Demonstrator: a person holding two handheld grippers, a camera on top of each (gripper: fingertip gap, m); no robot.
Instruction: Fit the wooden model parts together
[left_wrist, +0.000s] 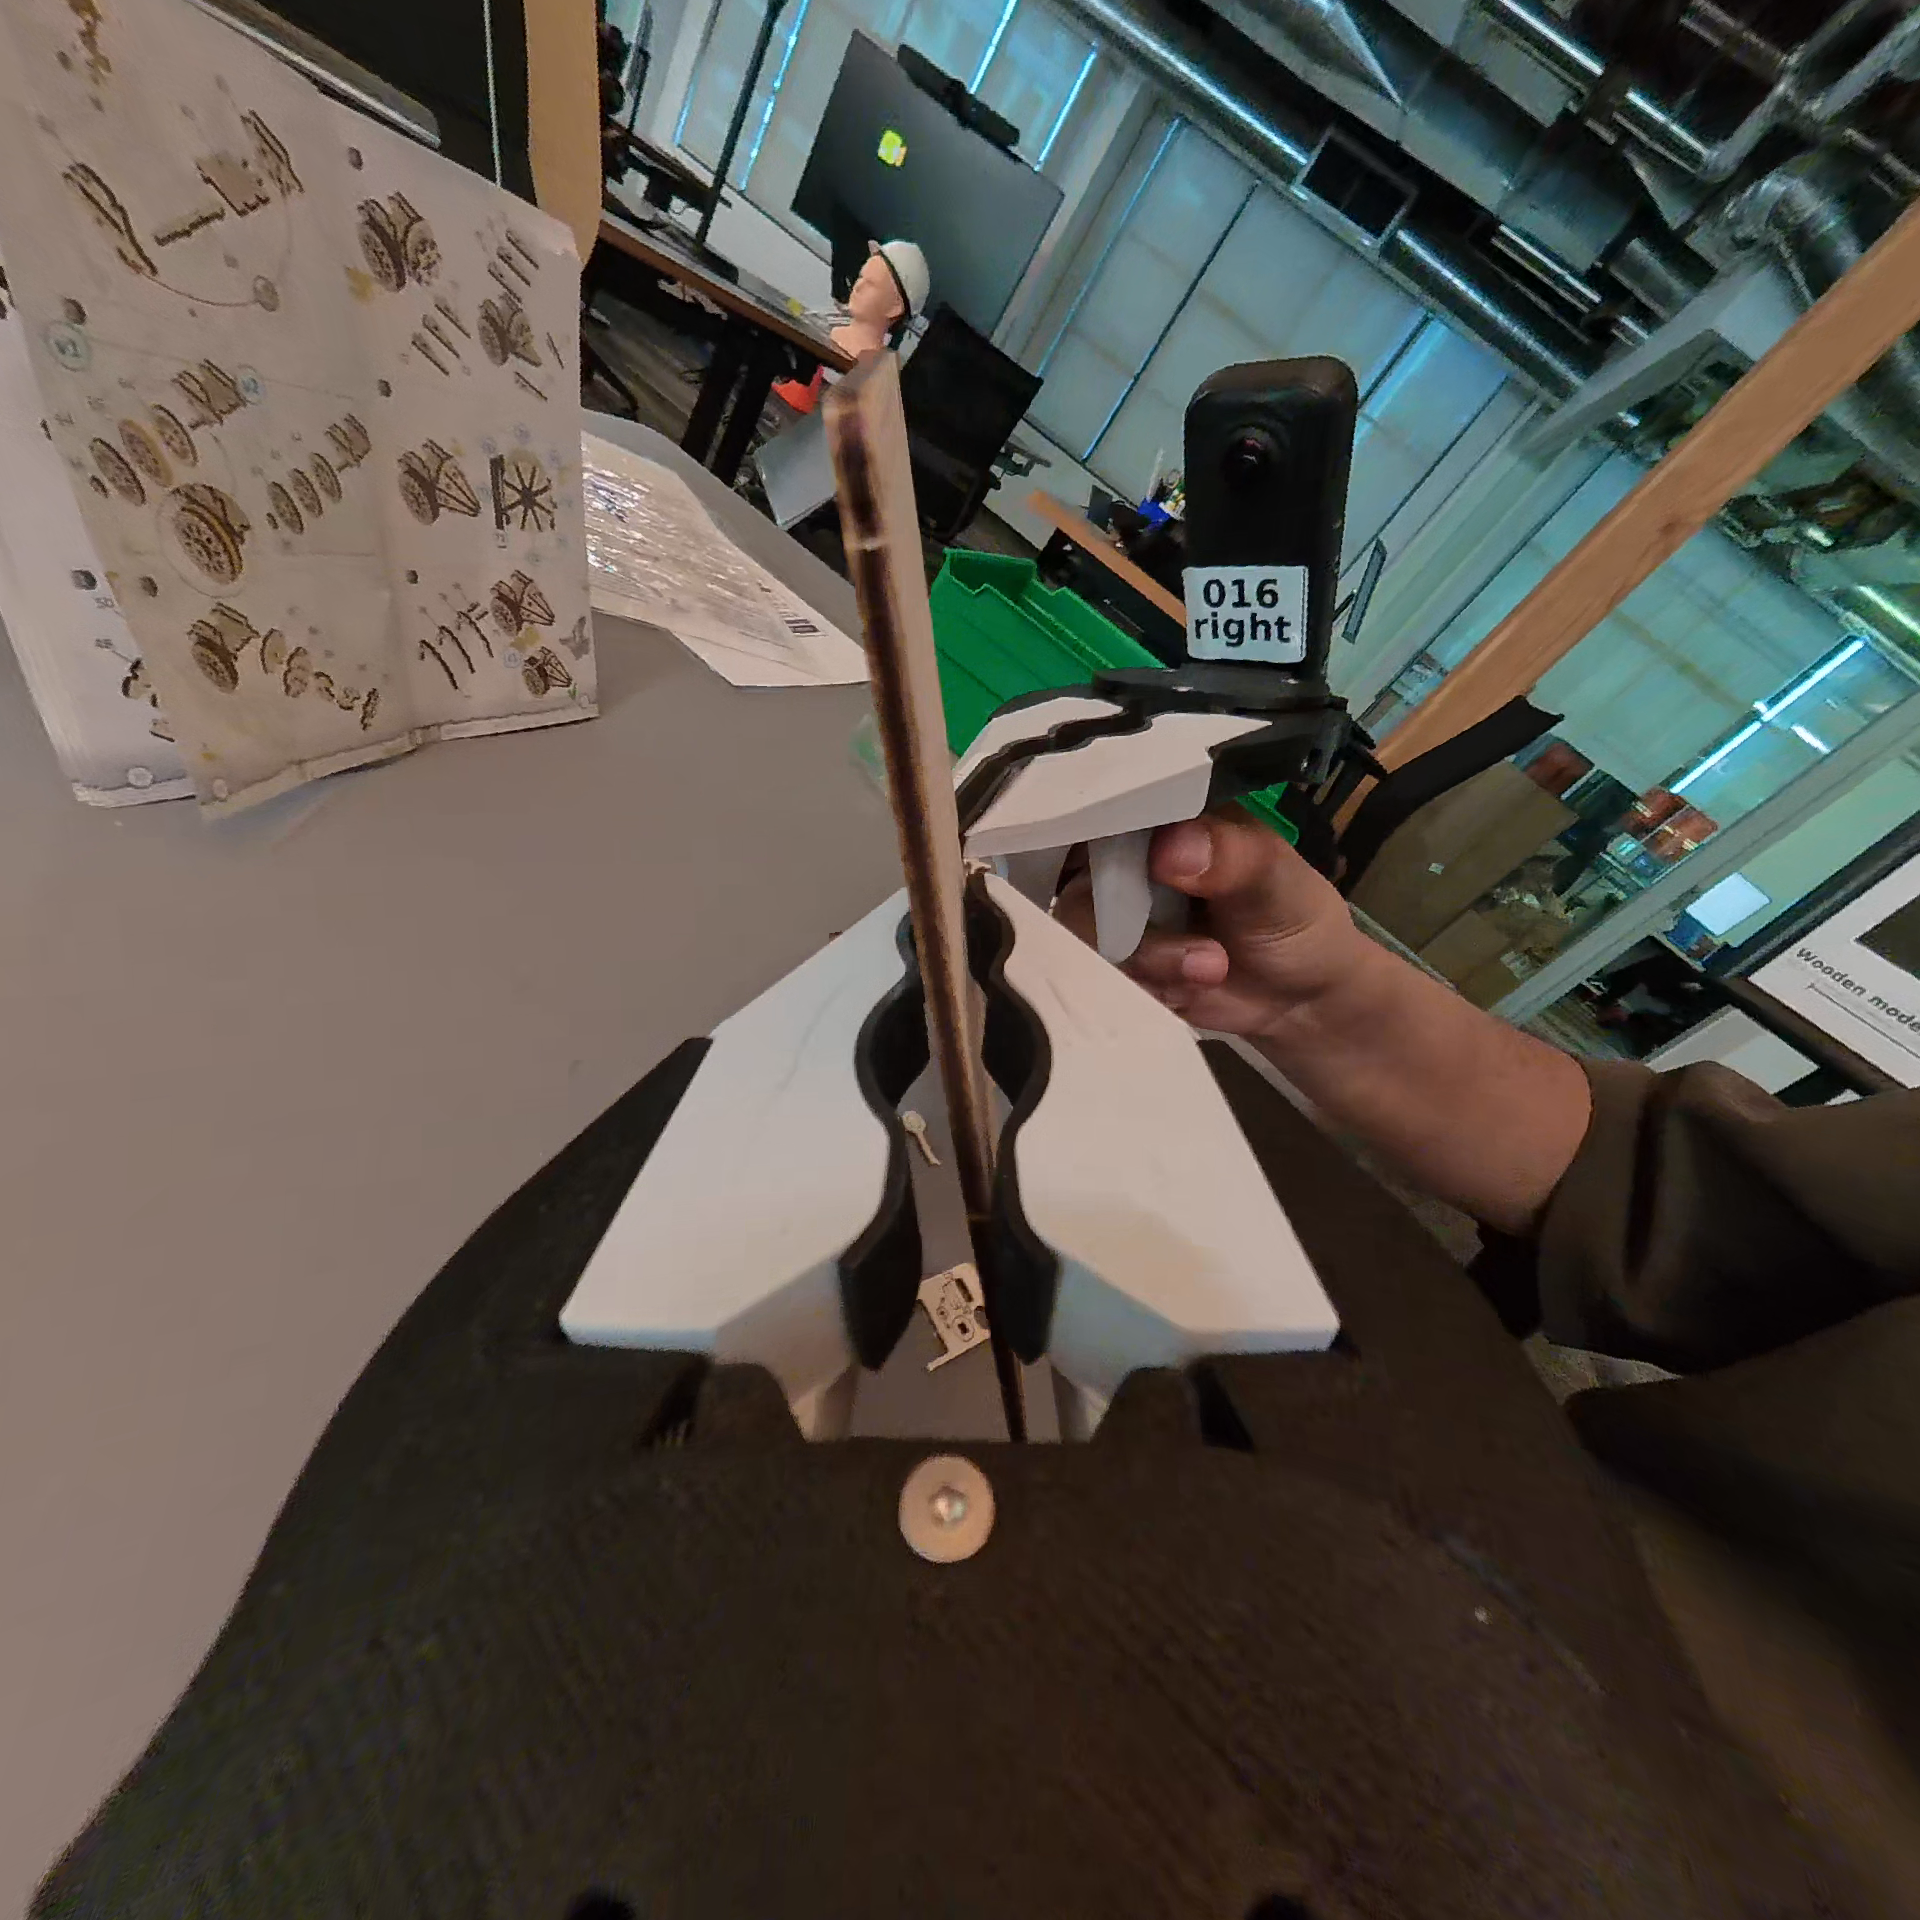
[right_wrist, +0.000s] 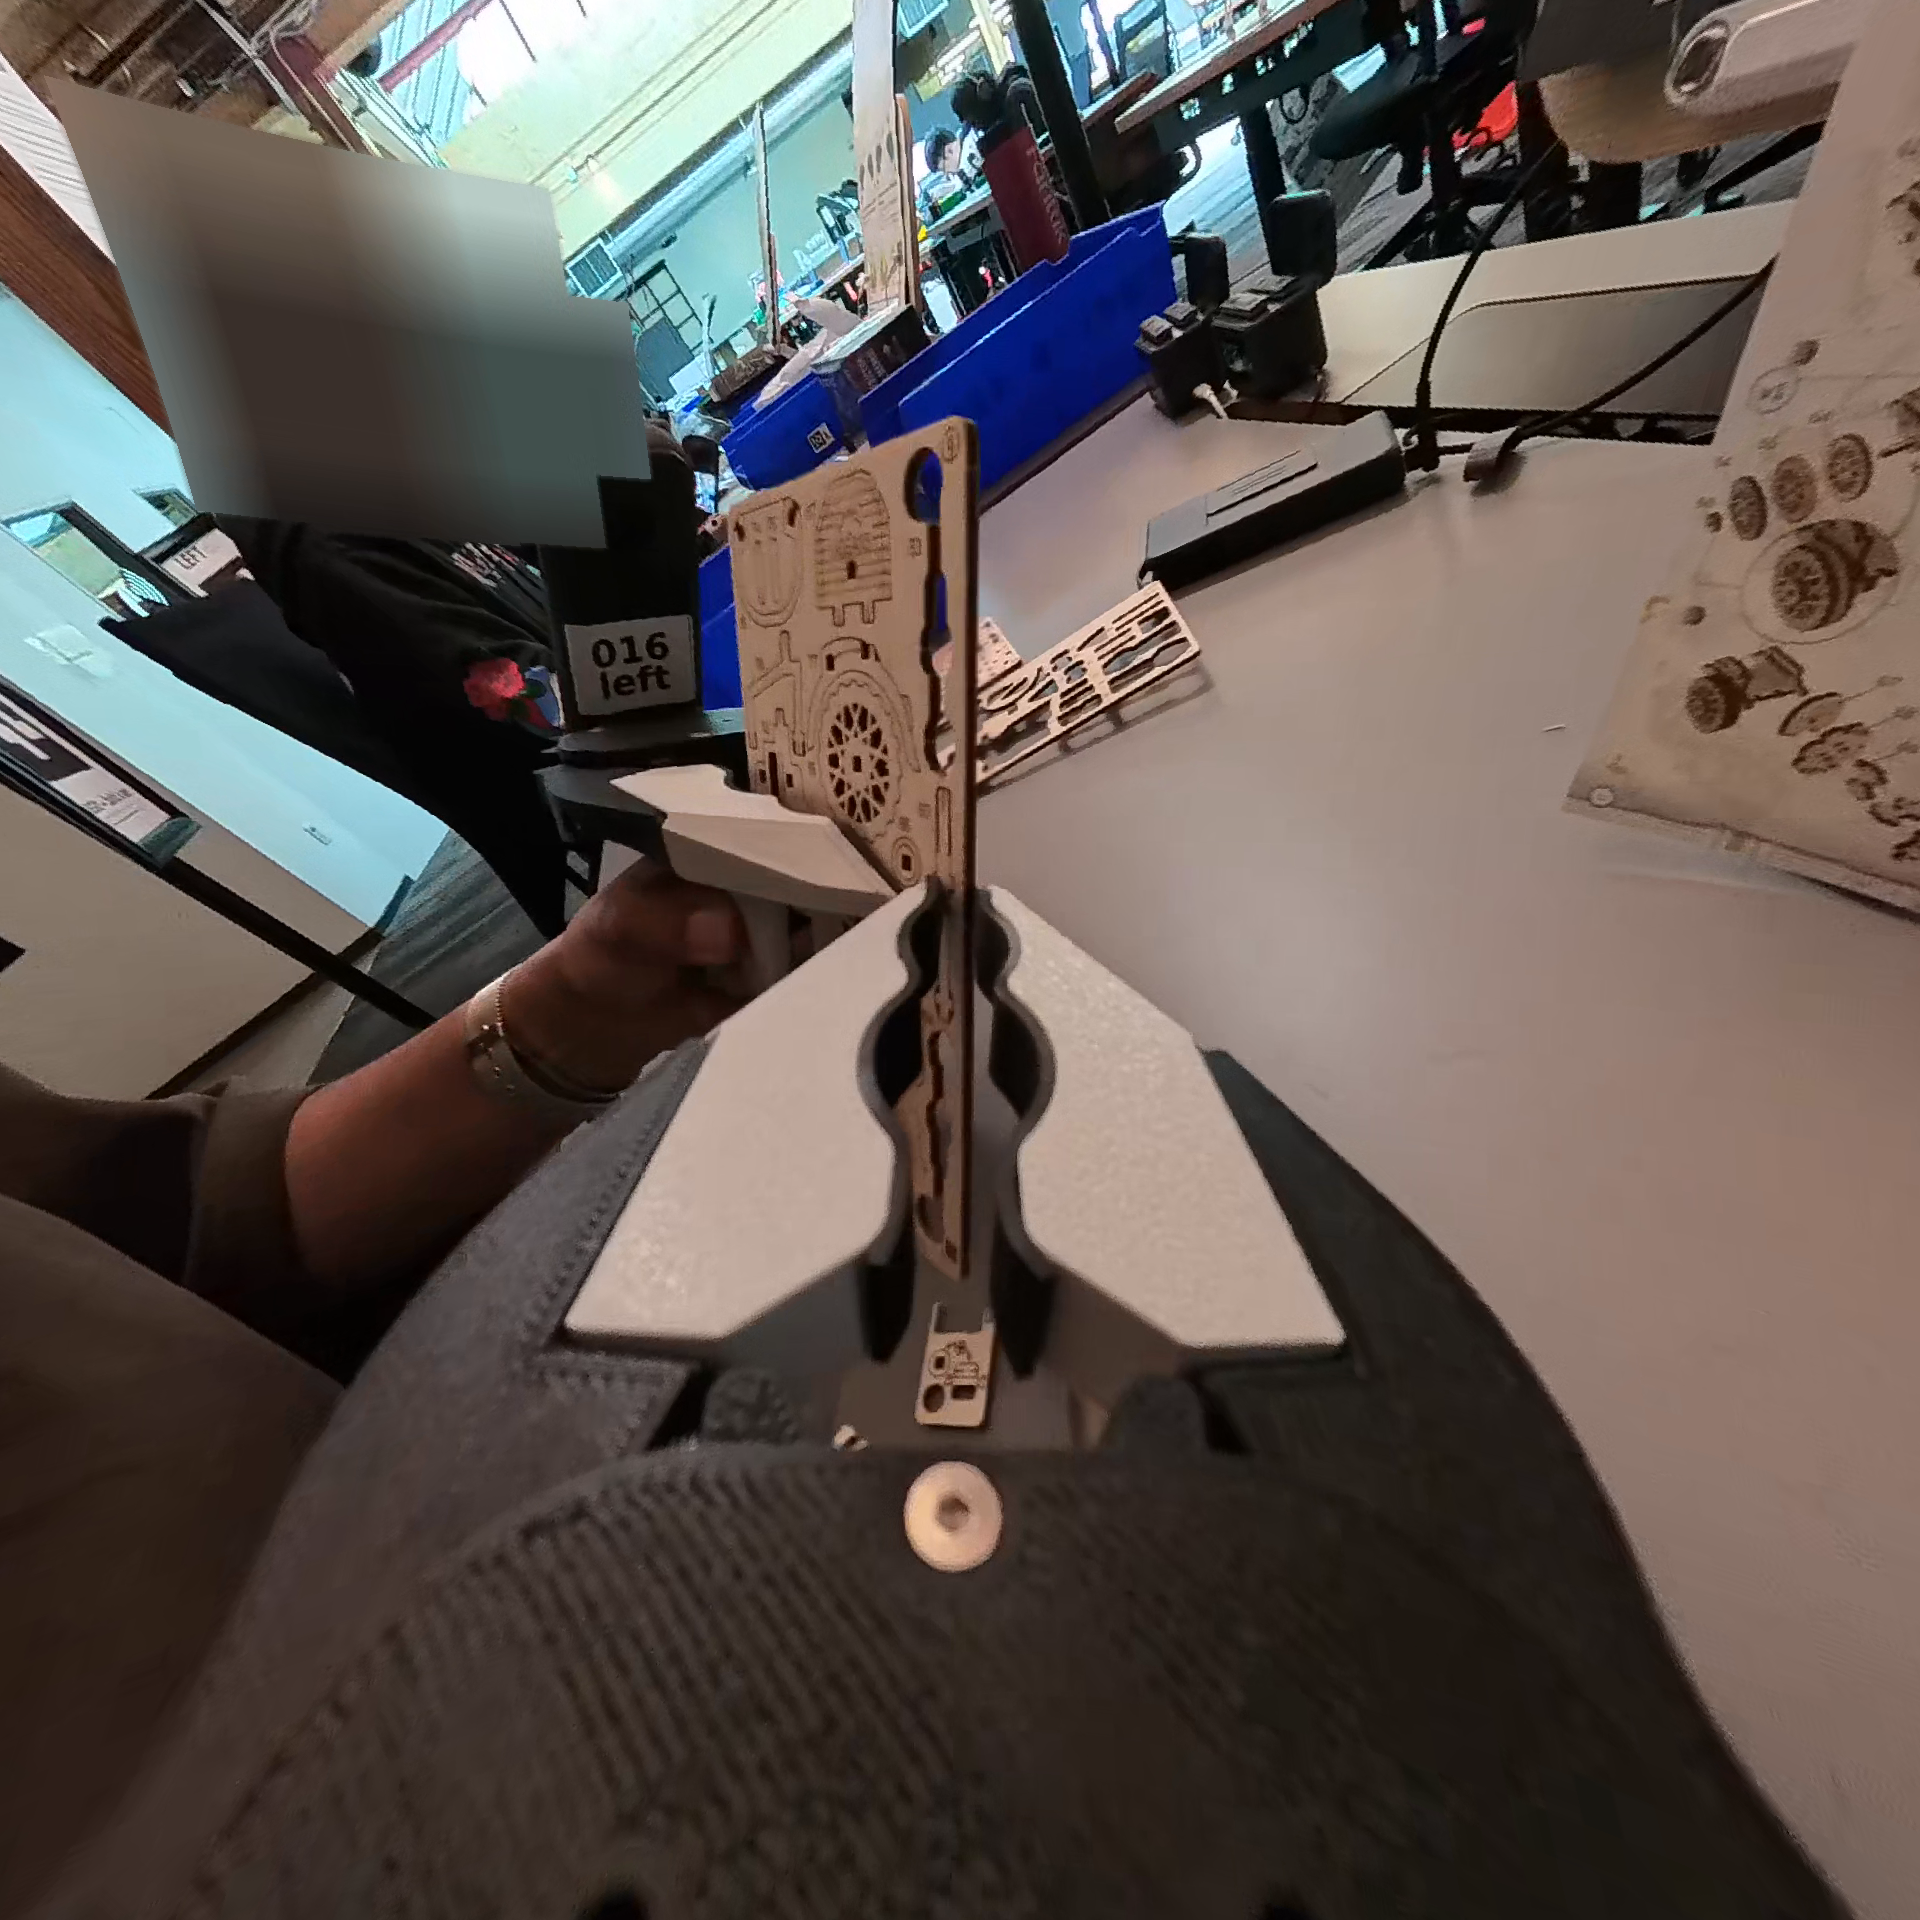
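A thin laser-cut wooden parts sheet (right_wrist: 852, 644) stands upright on edge above the grey table (left_wrist: 416, 1039). In the left wrist view the sheet (left_wrist: 899, 644) shows edge-on. My left gripper (left_wrist: 940, 904) is shut on its lower part. My right gripper (right_wrist: 961, 904) is shut on the same sheet from the opposite side. Each gripper also shows in the other's view, the right gripper (left_wrist: 971, 800) and the left gripper (right_wrist: 883, 873), each held by a hand. A small loose wooden piece (left_wrist: 951, 1314) lies on the table below the fingers, and it also shows in the right wrist view (right_wrist: 956, 1371).
A printed instruction sheet (left_wrist: 312, 416) stands propped at the table's side, also in the right wrist view (right_wrist: 1818, 623). A second wooden sheet with cut-outs (right_wrist: 1091, 675) lies flat behind. A green bin (left_wrist: 1018, 644), blue bins (right_wrist: 1039, 343) and a black box with cables (right_wrist: 1278, 509) are farther off. The small loose wooden piece (left_wrist: 951, 1314) is about equally far from each gripper, around 15 centimeters. The right camera catches it too, in the right wrist view (right_wrist: 955, 1361).
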